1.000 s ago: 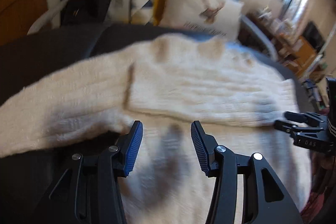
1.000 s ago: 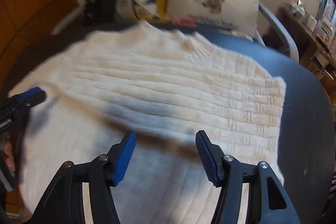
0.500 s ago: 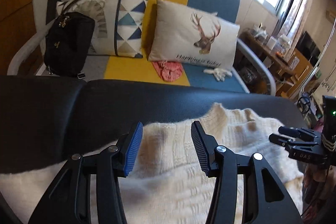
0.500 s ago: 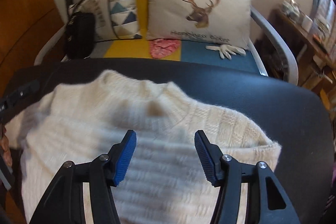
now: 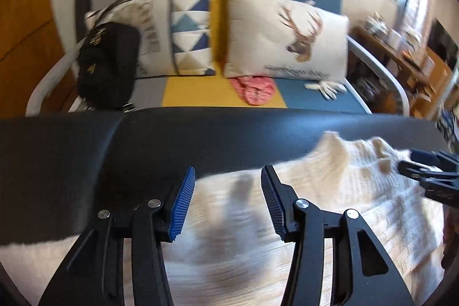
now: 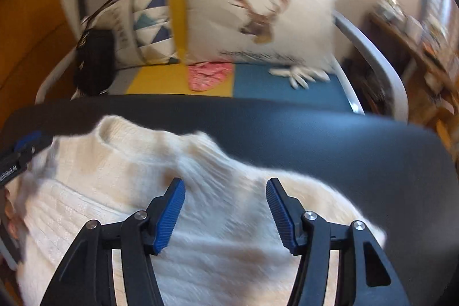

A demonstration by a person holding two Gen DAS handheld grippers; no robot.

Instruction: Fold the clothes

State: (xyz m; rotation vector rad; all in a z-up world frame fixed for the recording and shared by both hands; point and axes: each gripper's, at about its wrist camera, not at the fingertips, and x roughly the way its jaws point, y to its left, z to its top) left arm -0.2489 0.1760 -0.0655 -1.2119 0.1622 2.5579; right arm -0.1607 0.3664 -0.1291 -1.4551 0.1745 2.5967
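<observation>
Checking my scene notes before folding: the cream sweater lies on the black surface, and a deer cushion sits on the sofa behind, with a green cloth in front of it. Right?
Nearly. The cloth in front of the deer cushion is pink-red, not green, as the left wrist view shows. The cream sweater does lie on the black surface.

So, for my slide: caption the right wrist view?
Right gripper, jaws open, above a cream sweater on a black surface.

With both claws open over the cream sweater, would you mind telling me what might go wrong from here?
1. The left claw hovers at the cream sweater edge beside the bare black table; closing may catch little knit.
2. The right claw sits just below the ribbed collar; a pinch could grab several layers.
3. Blurred frames suggest motion, so aim may be off.
</observation>
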